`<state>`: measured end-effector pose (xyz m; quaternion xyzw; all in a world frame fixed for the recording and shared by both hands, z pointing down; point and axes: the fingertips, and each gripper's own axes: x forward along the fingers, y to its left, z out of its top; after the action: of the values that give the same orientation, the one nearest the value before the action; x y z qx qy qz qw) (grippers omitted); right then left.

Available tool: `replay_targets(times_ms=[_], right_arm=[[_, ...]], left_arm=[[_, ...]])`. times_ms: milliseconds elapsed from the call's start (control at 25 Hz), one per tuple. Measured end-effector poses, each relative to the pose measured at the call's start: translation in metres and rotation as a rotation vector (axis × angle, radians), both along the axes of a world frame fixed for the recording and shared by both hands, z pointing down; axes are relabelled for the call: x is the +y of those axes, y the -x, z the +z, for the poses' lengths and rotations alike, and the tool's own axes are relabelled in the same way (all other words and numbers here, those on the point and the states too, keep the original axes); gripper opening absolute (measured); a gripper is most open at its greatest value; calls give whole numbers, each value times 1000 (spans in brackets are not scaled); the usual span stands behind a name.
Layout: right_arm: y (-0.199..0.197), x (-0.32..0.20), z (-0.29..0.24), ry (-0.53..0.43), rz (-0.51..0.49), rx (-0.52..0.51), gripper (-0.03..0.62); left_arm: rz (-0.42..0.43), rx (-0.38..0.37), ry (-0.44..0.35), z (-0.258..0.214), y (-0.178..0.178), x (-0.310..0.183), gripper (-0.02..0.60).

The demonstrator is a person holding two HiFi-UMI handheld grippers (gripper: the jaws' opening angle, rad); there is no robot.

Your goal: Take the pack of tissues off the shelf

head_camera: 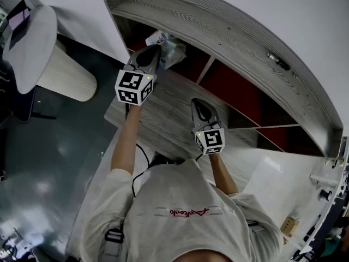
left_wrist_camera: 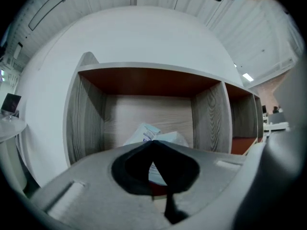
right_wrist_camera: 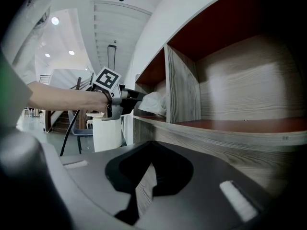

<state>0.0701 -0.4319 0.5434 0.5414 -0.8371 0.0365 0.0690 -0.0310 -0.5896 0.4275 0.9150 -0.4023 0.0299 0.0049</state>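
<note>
Left gripper (head_camera: 157, 50): jaws pressed together, pinching the near edge of the white plastic-wrapped pack of tissues (head_camera: 172, 51) at its tips. Right gripper (head_camera: 198, 102): closed, empty, off to its right.

Head view: soft, even light, floor (head_camera: 38, 162) dimmer with pale glare patches, and the shelf (head_camera: 229, 31) bent hard by the fisheye. Both gripper views go black at the corners, with the close foreground dark and out of focus. Ceiling lights (right_wrist_camera: 55, 20) flare small in the right gripper view; shelf recesses sit in shadow.
</note>
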Motion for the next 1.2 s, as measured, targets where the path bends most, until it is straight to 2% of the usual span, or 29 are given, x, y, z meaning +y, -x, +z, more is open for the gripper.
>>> replay_targets(times_ms=[480,1200], right_arm=[[-3,5,-11,-41,-38,-11,8],[1,37,-25,-90,-78,-10,8]], left_arm=[[-49,52,-45,-17,9,31,-2],[-110,125,-50,-11,30,114,-2]])
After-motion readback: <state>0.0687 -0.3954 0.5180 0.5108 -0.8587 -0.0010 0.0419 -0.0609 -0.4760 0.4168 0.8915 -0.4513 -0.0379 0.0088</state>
